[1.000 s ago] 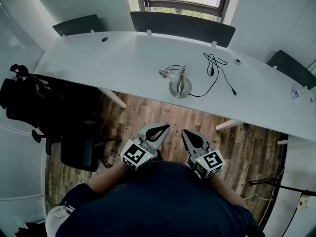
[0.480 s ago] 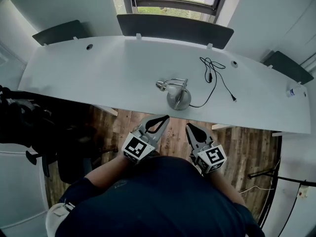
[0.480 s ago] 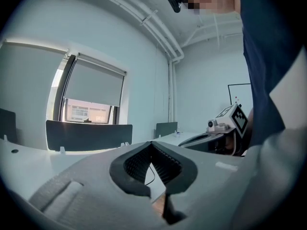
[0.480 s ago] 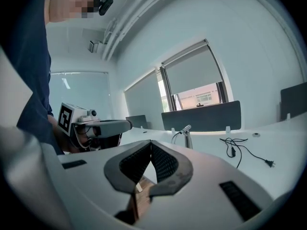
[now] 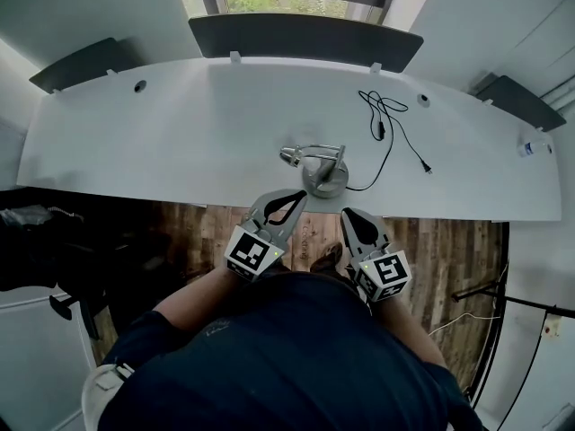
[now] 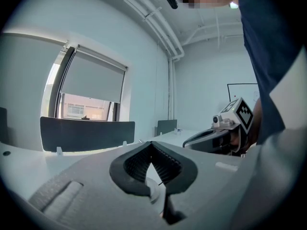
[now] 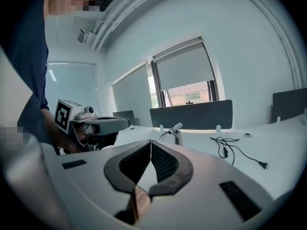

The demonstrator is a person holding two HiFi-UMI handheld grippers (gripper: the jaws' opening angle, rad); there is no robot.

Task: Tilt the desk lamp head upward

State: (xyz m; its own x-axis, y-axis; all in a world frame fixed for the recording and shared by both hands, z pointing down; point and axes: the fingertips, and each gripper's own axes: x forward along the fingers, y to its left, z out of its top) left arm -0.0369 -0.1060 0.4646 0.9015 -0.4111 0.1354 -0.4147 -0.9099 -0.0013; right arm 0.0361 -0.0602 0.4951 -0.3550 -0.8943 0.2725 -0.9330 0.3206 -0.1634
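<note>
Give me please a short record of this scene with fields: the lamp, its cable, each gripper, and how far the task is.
lamp: desk lamp stands near the front edge of the white desk; its head is left of the base in the head view
cable: black cable lies loose on the desk, plug free
left gripper: jaws together, empty, short of the desk edge
right gripper: jaws together, empty, short of the desk edge
task: not yet begun; neither gripper touches the lamp

White curved desk, dark partition panel, window, wooden floor
</note>
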